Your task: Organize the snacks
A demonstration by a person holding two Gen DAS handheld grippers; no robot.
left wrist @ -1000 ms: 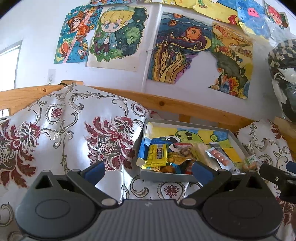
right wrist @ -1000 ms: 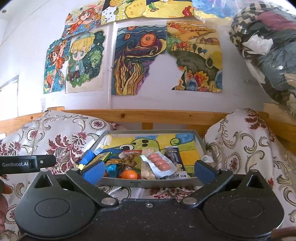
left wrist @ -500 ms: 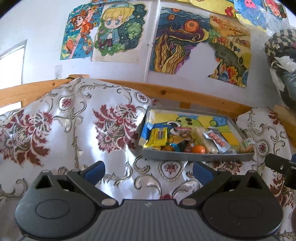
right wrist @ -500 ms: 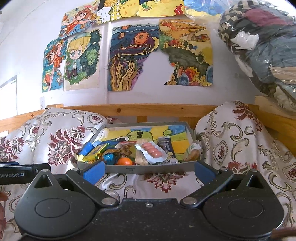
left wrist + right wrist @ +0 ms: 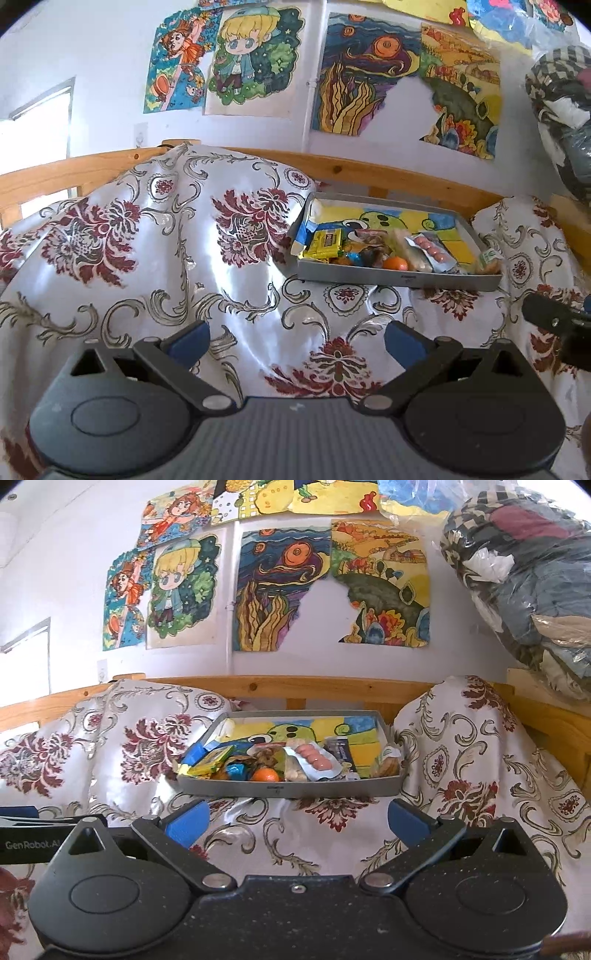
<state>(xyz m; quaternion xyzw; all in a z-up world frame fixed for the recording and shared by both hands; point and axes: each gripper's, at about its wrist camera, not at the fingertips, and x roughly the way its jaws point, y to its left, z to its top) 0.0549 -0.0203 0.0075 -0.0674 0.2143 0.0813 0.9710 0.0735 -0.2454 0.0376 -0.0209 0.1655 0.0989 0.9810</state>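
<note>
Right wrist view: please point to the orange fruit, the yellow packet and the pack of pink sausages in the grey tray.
orange fruit [image 5: 266, 774], right wrist view, centre of its round skin.
yellow packet [image 5: 212, 759], right wrist view, middle of its top face.
pack of pink sausages [image 5: 313, 757], right wrist view, on the middle sausage.
</note>
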